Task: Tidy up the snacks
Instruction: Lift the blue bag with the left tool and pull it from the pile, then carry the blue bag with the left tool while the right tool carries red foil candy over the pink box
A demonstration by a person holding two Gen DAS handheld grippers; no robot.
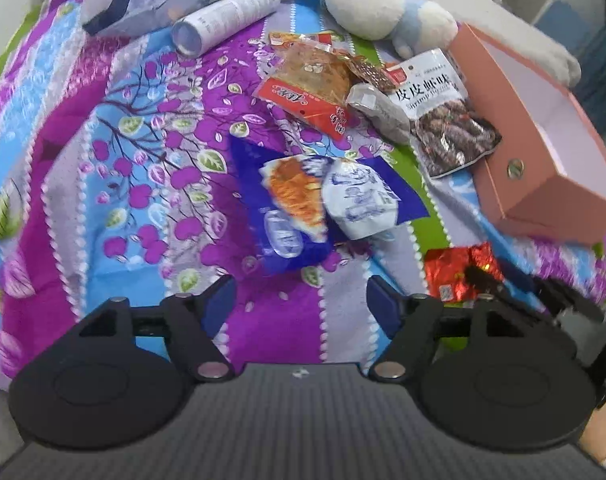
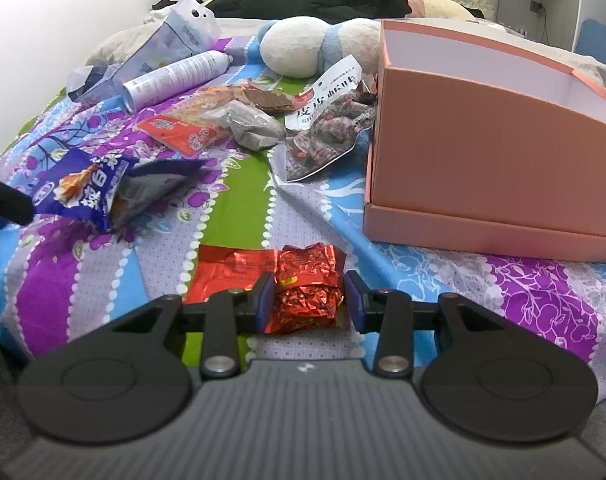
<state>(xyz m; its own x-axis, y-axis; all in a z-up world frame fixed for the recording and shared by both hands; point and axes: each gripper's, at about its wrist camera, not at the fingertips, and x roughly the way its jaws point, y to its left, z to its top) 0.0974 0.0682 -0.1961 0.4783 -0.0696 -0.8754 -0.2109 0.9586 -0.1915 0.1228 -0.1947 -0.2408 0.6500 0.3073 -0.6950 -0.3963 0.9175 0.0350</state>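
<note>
Your left gripper (image 1: 301, 300) hung with its fingers spread wide and nothing between them, just short of the blue snack bag (image 1: 303, 204) lying on the bedspread (image 1: 103, 160). Your right gripper (image 2: 307, 300) had its fingers around the crumpled red foil packet (image 2: 305, 292), which lay on the bed at the near edge; the left pad looked pressed to the foil, while a sliver of gap seemed to show on the right (so I would not call that grip firm).

The pink box (image 2: 483, 168) stood open and looked empty, just to the right of that packet. The shrimp snack bag (image 1: 443, 112) leaned at the box's near wall, with the red-and-orange packet (image 1: 307, 92) and a grey pouch (image 1: 379, 110) beside it.

By my reading, you were at the pickup step, nothing boxed yet. The next move called for you to clench on the foil, lift it clear of the bedspread and carry it over the box rim before letting go. The foil would likely crush and slip.
</note>
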